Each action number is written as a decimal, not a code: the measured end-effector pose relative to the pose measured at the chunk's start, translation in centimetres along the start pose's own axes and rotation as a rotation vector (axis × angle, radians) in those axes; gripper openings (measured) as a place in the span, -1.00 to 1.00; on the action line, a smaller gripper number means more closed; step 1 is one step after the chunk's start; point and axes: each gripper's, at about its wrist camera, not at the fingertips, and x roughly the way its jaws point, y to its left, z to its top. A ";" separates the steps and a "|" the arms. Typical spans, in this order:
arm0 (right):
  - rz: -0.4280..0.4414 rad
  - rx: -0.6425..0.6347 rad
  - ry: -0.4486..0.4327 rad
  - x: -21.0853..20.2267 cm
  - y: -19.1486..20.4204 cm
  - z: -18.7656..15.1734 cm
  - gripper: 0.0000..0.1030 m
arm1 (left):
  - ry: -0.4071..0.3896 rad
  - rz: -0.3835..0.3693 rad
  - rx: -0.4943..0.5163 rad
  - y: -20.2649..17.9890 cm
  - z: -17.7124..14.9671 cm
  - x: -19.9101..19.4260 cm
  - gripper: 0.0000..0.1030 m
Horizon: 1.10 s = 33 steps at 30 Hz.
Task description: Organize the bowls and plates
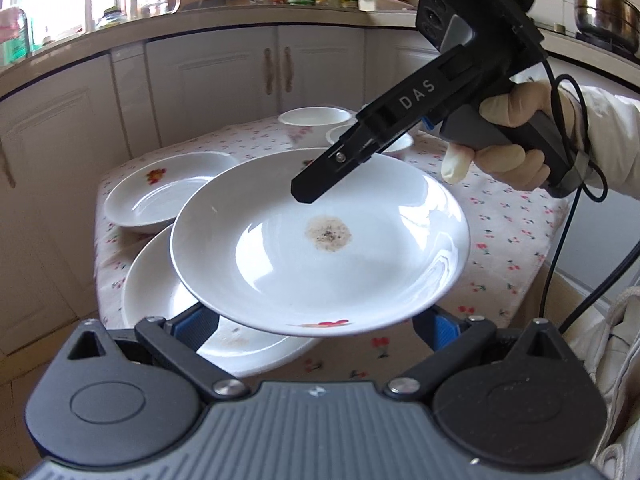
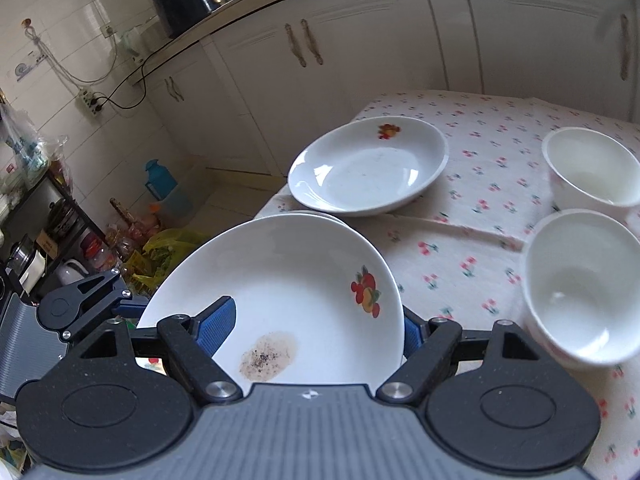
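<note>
The white plate [image 1: 320,240] bore a brown speckled stain and a red-and-yellow fruit motif, the bowls [image 2: 580,284] beside it were plain white, and the tablecloth [image 2: 460,248] beneath it was white with red cherry print.

A small table under a white cherry-print cloth [image 2: 480,216] carries the dishes. Two white shallow plates [image 2: 368,172] [image 1: 160,292] sit along one edge. Two white deep bowls [image 2: 592,168] [image 2: 580,280] stand along the opposite edge.

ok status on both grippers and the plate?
Left gripper and right gripper both shut on the stained white fruit-print plate, lifted. White plate directly below on cherry-print tablecloth. Nothing blocking.
</note>
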 end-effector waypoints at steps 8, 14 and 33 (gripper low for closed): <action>0.004 -0.013 0.022 2.9 1.0 1.3 0.67 | 0.005 0.014 -0.046 2.2 -1.1 0.0 0.98; 0.001 -0.022 0.044 4.3 1.5 1.8 0.67 | 0.007 0.021 -0.060 3.2 -1.6 0.0 0.98; -0.004 0.001 0.052 4.7 1.2 2.1 0.69 | 0.027 0.025 -0.026 4.1 -1.3 0.4 0.98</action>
